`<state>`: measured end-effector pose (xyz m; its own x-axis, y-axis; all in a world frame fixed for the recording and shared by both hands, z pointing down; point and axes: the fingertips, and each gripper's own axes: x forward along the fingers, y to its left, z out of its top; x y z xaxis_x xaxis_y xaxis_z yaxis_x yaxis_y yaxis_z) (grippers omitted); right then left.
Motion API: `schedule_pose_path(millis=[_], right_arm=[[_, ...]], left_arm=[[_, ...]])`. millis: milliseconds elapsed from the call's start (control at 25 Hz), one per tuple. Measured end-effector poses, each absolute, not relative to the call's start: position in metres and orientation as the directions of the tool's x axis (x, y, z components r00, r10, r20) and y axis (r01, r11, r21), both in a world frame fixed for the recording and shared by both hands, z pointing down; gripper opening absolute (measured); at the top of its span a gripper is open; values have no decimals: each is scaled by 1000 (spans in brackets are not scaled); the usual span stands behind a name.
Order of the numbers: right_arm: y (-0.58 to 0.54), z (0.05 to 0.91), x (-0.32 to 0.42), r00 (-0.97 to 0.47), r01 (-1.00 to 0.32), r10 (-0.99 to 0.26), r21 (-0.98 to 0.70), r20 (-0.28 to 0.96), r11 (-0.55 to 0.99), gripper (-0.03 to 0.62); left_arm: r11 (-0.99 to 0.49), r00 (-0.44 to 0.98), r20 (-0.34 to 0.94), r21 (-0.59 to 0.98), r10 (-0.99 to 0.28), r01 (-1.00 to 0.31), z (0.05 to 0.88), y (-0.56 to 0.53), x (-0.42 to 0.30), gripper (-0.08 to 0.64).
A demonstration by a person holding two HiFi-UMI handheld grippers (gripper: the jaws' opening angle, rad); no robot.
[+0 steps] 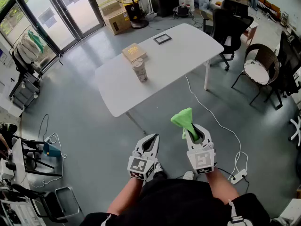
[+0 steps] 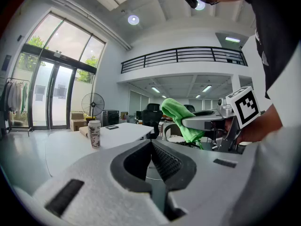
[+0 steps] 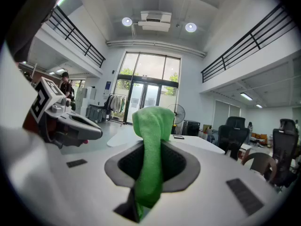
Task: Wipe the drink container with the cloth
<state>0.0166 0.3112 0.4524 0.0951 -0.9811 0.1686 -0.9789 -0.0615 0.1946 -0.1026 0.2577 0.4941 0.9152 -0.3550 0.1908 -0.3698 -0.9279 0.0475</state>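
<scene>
Nearest us, our left hand-held gripper (image 1: pixel 149 145) is pressed together on nothing, and our right hand-held gripper (image 1: pixel 192 132) pinches the green cloth (image 1: pixel 182 118). The drink container (image 1: pixel 139 70) stands upright on the desk (image 1: pixel 178 55), well ahead. We should step close, brace it with the left, then wipe gently.

The drink container (image 1: pixel 139 70) was a tall pale cup with a busy print and a lid, standing upright on the left half of the white tabletop (image 1: pixel 174 60). The cloth (image 1: pixel 182 119), bright green and bunched up, was pinched in the right tool (image 1: pixel 194 132), well short of the tabletop's near edge, its top flopping over.
</scene>
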Motion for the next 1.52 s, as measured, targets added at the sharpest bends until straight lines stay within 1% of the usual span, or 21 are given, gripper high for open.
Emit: schedule_pose_path(millis=[280, 560, 880, 1040, 1320, 1520], right_arm=[[304, 454, 11, 96, -987, -980, 146, 176, -70, 83], [265, 451, -3, 109, -989, -980, 118, 168, -90, 94], [200, 447, -35, 115, -983, -980, 159, 161, -89, 94], [174, 449, -43, 122, -979, -979, 180, 162, -93, 95], [137, 450, -51, 93, -984, -980, 168, 177, -63, 95], [102, 454, -37, 46, -988, -982, 153, 186, -17, 95]], left_arm=[[-925, 914, 181, 45, -364, -378, 491, 244, -112, 8], [-925, 914, 185, 52, -361, -376, 494, 206, -134, 8], [-933, 923, 171, 44, -344, -356, 493, 150, -170, 8], [-931, 919, 187, 44, -347, -361, 503, 125, -186, 8], [-917, 907, 191, 68, -376, -394, 504, 91, -197, 8], [-902, 890, 205, 68, -407, -427, 507, 67, -185, 8]])
